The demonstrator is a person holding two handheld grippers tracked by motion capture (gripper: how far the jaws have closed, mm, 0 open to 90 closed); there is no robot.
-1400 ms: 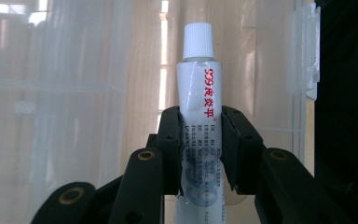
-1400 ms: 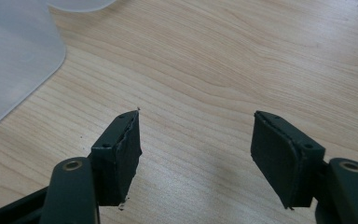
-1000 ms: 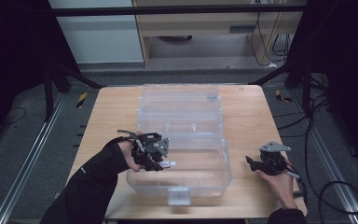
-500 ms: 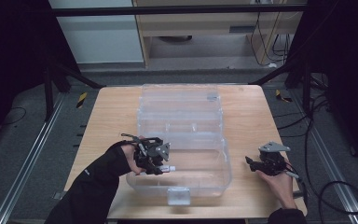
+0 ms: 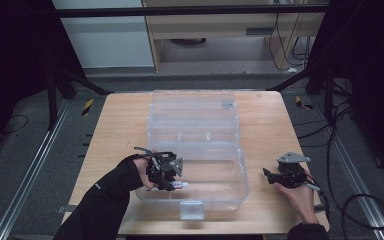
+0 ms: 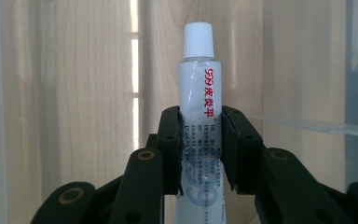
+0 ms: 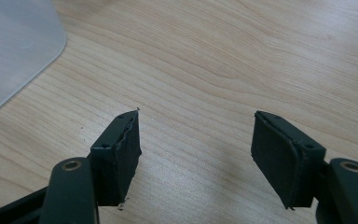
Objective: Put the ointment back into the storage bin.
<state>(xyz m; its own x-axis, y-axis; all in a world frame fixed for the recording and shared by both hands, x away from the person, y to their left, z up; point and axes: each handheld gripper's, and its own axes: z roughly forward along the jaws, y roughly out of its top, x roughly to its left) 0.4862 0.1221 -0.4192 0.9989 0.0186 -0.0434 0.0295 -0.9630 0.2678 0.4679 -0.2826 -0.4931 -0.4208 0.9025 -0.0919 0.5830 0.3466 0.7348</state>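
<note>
One clear box (image 5: 195,145) sits mid-table (image 5: 115,130), its lid open behind it, and serves as the landmark. One tube (image 6: 199,88), white with a white cap and red print, is pinched between the jaws of the left gripper (image 5: 166,172), which hangs over the box's near-left part. The right gripper (image 5: 286,175) rests on the table to the right of the box, well apart from it, its two jaws spread with nothing between them.
</note>
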